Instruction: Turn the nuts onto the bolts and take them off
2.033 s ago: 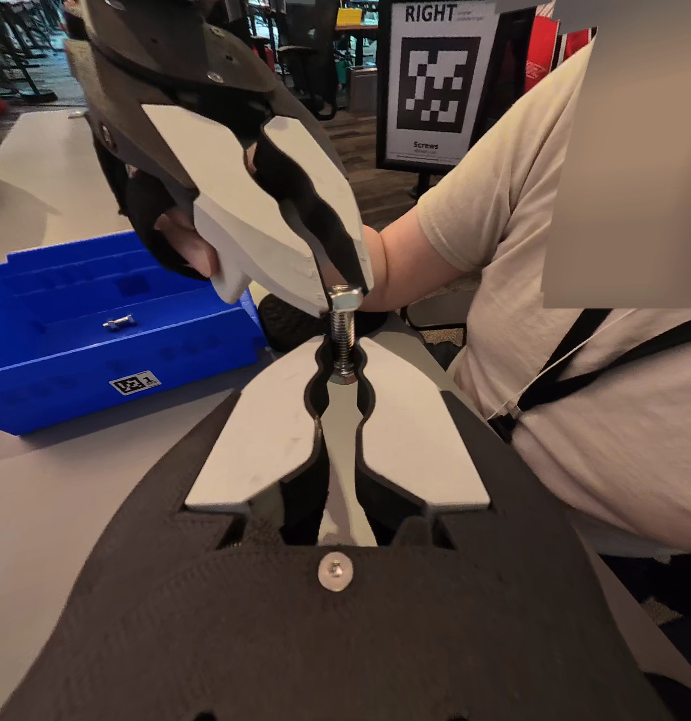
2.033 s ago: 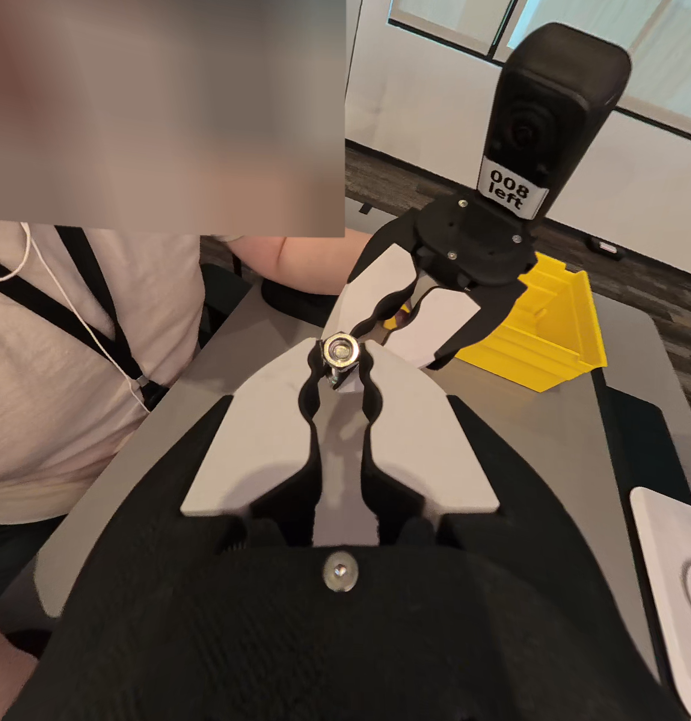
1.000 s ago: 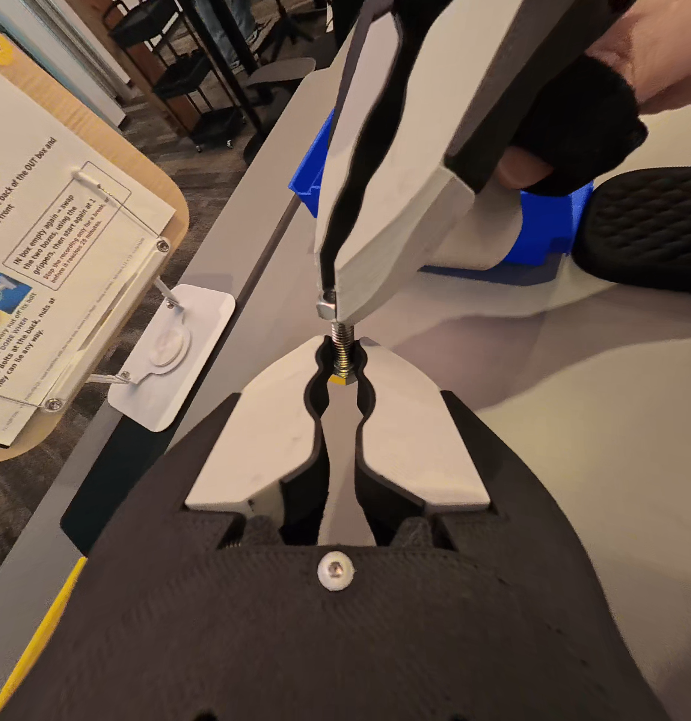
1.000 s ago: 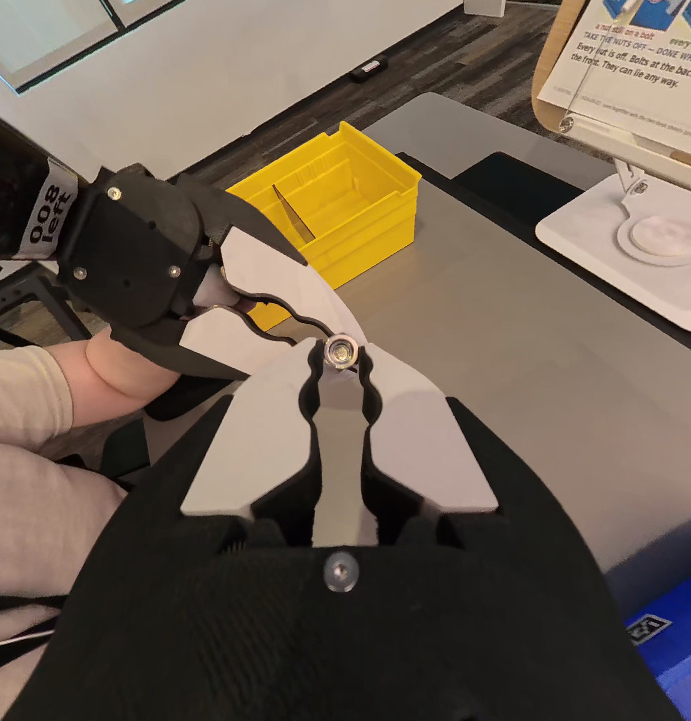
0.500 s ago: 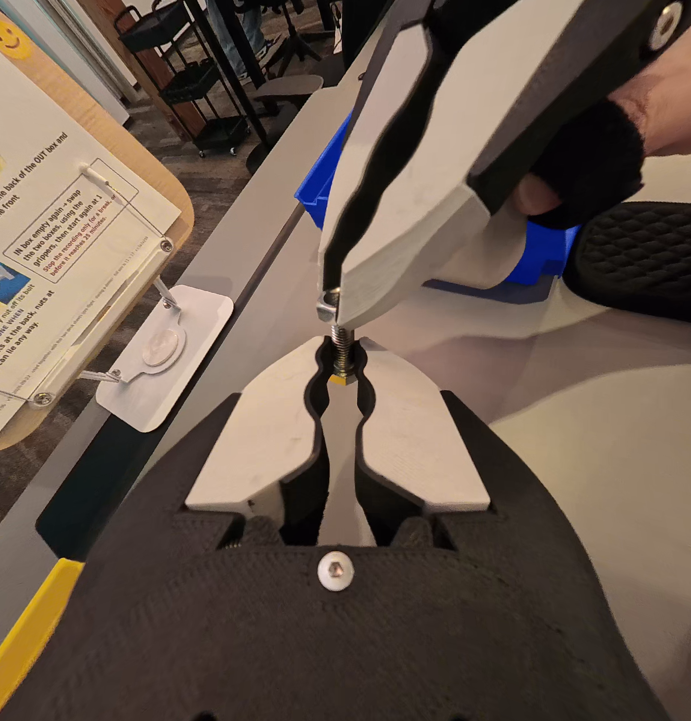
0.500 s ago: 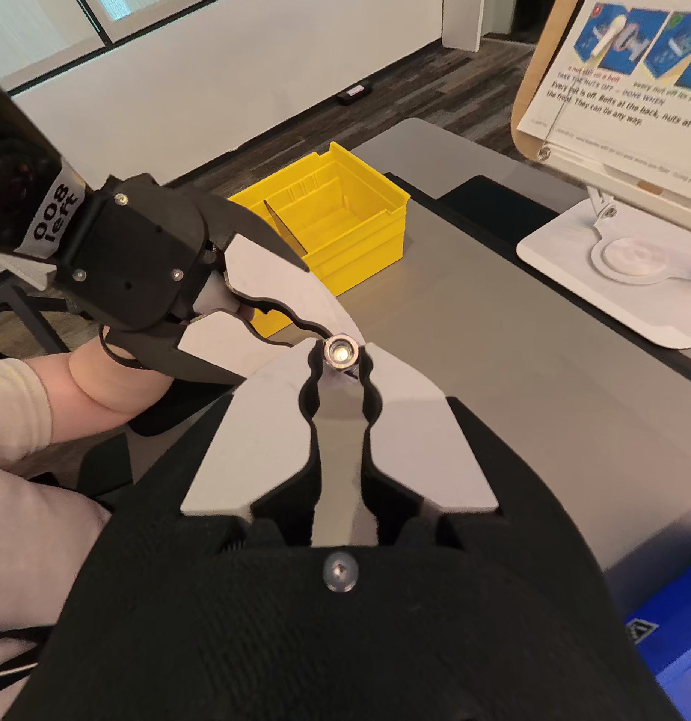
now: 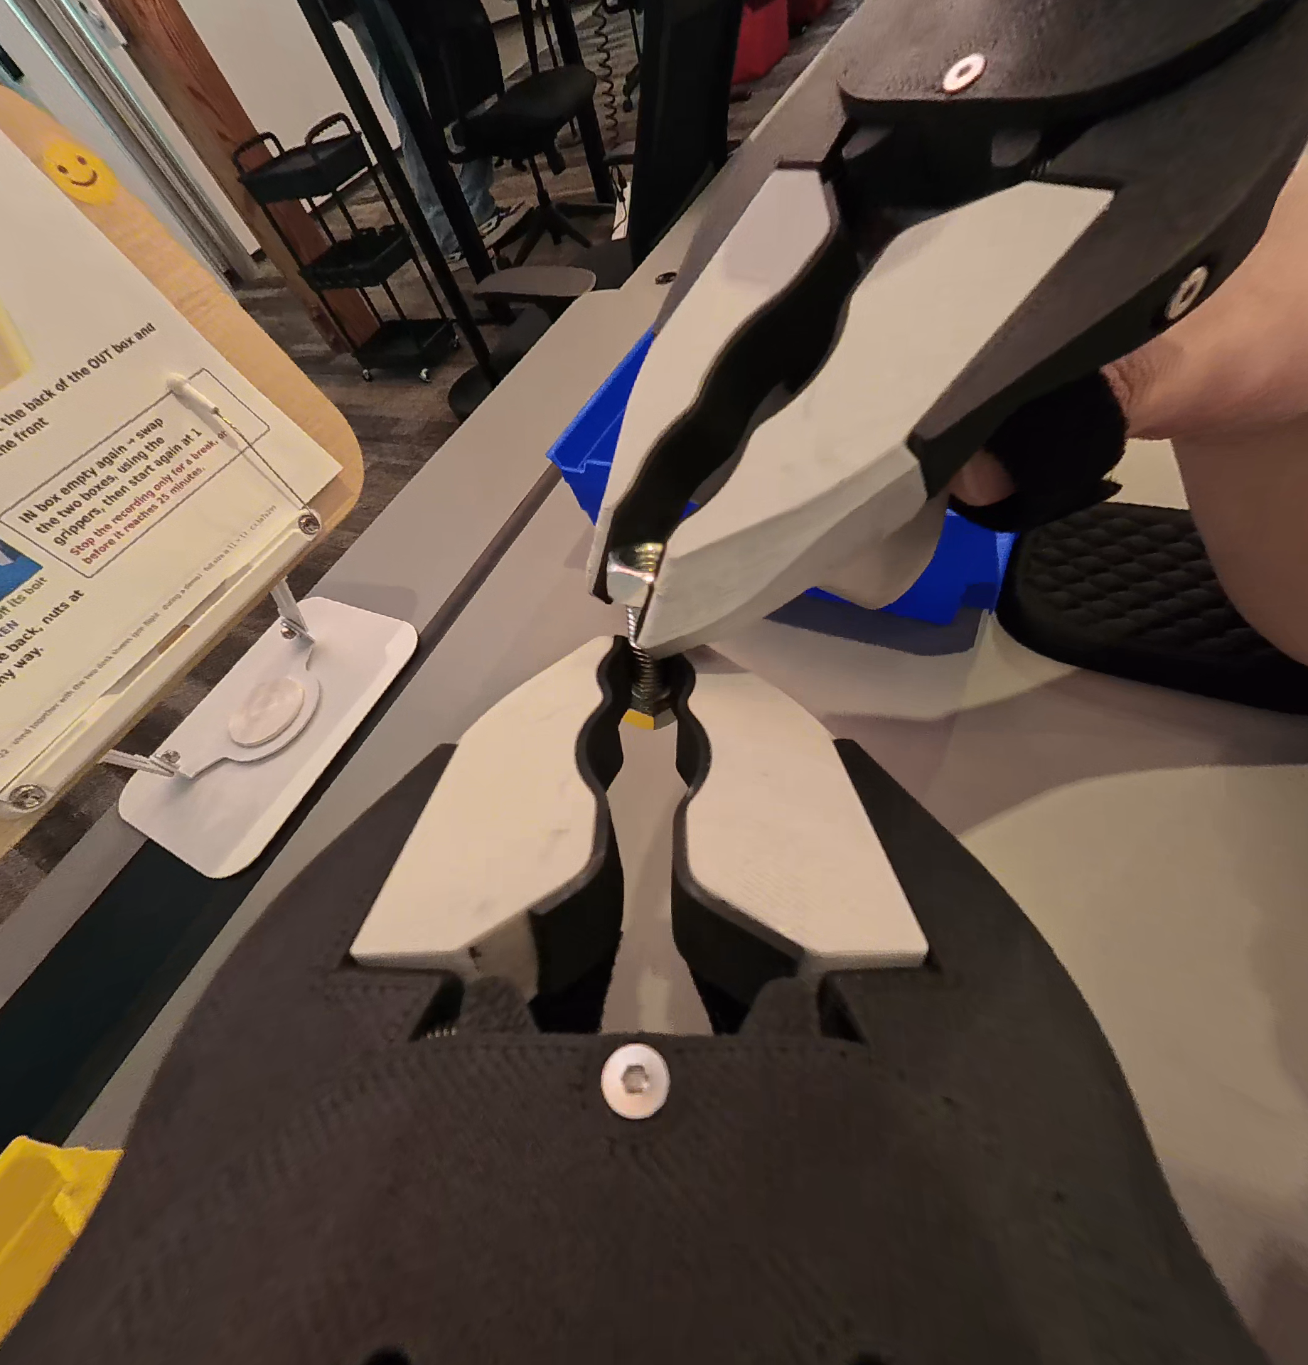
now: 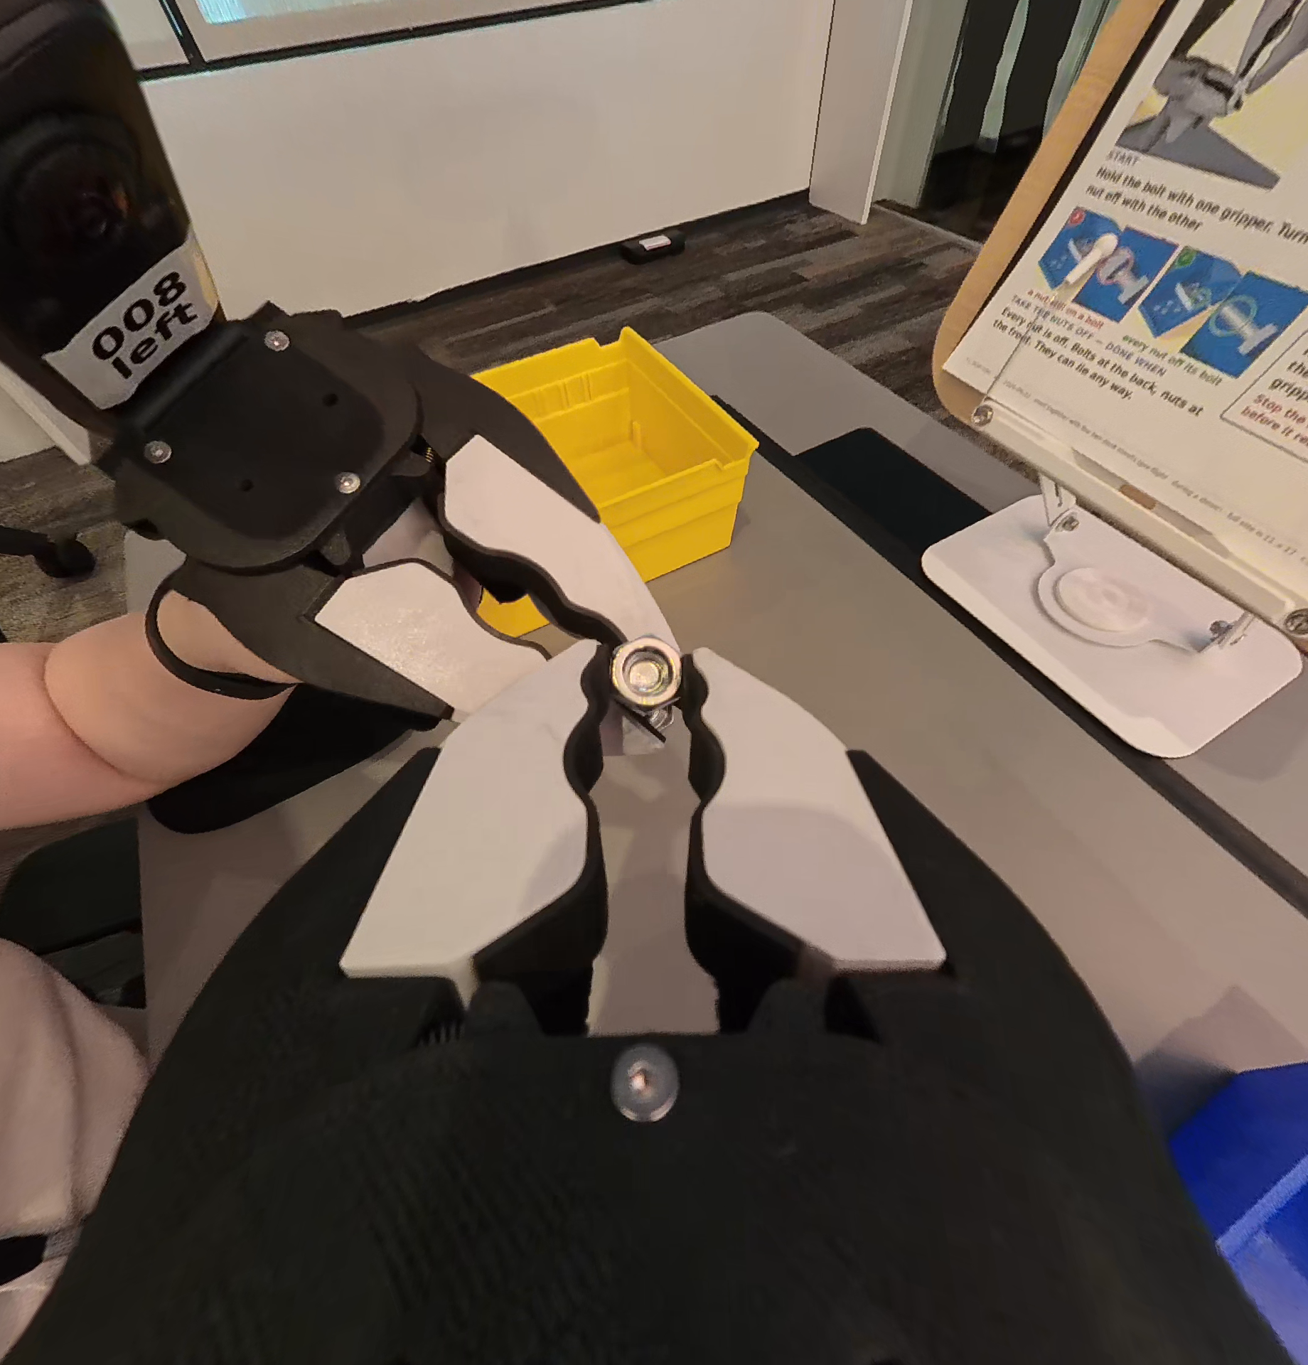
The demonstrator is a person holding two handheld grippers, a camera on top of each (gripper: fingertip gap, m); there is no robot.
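— Between the tips of the left tool (image 7: pixel 647 690), what shows in its own view?

— A threaded bolt (image 7: pixel 642 676) standing upright, pinched low on its shank, the fingers nearly closed on it. Above, the right tool (image 7: pixel 631 583) comes down from upper right and clamps a hex nut (image 7: pixel 631 577) at the bolt's top end.

— And the right view?

— It looks straight down the bolt's axis: the nut (image 8: pixel 645 676) appears end-on as a ring between the right tool's (image 8: pixel 645 679) narrowly parted tips, with the left tool (image 8: pixel 640 646) reaching in from the left. The thread is hidden there.

— Room around them?

— Both tools hang above the grey surface (image 8: pixel 895 702). A yellow bin (image 8: pixel 658 458) sits beyond the left tool, a blue bin (image 7: pixel 599 450) behind the right one, near the surface's far edge. A stand's white base (image 8: pixel 1124 635) lies to the right, apart.
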